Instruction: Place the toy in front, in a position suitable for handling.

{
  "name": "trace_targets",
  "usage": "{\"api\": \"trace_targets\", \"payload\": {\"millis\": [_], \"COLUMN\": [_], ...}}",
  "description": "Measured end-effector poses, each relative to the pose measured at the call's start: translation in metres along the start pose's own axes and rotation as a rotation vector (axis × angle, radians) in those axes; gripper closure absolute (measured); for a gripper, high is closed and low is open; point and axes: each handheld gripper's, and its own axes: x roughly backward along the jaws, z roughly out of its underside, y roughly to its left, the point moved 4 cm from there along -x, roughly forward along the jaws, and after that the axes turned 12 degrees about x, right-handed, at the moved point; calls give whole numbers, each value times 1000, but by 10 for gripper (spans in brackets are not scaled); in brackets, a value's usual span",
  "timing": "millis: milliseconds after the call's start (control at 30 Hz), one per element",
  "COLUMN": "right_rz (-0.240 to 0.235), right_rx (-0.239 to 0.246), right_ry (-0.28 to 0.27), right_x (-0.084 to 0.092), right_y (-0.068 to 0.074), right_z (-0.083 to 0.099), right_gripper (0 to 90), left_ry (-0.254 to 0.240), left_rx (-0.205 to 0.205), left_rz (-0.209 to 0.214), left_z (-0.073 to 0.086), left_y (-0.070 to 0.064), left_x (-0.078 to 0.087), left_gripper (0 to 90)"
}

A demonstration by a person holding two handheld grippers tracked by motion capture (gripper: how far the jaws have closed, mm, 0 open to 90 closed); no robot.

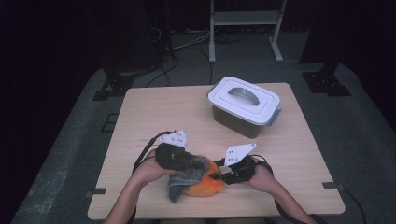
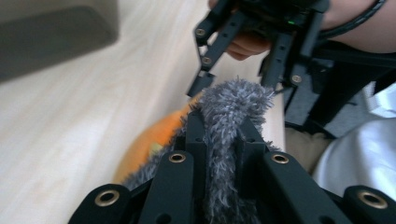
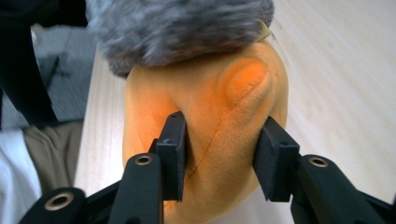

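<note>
The left tool [image 1: 198, 164] is clamped tight on a grey fuzzy cloth [image 1: 183, 179]; in the left gripper view its two black jaws stand close together with the grey pile [image 2: 227, 121] squeezed between them and bulging out above the tips. The cloth drapes over the top and left side of an orange plush toy [image 1: 205, 185], which lies on the surface [image 1: 154, 107] close to the near edge, about midway between the two near corners.

The right tool [image 1: 218, 175] comes at the toy from the right. In the right gripper view its jaws stand part-way open on either side of the orange plush [image 3: 210, 116]: the left pad [image 3: 172, 154] presses into the fabric, the right pad [image 3: 273, 156] lies against its flank, so the tool grips the toy by a fold of its body. A small rounded bump, like an ear or paw [image 3: 245, 81], sits just above the right pad. The grey cloth [image 3: 177, 28] lies over the toy's far end.

A white-lidded plastic storage box [image 1: 243, 106] with a grey handle stands well apart, towards the far right corner of the surface.
</note>
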Motion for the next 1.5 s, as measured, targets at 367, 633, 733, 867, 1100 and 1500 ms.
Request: {"api": "trace_targets", "payload": {"millis": [367, 633, 733, 867, 1100, 1500], "right_rz": [-33, -50, -44, -6, 31, 14], "right_rx": [49, -111, -148, -119, 54, 57], "right_ry": [12, -23, -47, 13, 10, 4], "right_x": [12, 20, 19, 9, 12, 23], "right_y": [-2, -5, -5, -7, -8, -3], "right_z": [17, 20, 13, 10, -5, 14], "right_gripper": [594, 342, 323, 458, 583, 597], "left_ry": [54, 57, 28, 40, 2, 89], "left_rx": [50, 50, 49, 26, 14, 17], "left_rz": [-89, -90, -44, -43, -23, -100], "left_z": [16, 23, 18, 9, -15, 1], "left_y": [23, 23, 19, 15, 12, 21], "left_x": [1, 5, 1, -2, 3, -8], "left_gripper": [796, 796, 796, 796, 797, 800]}}
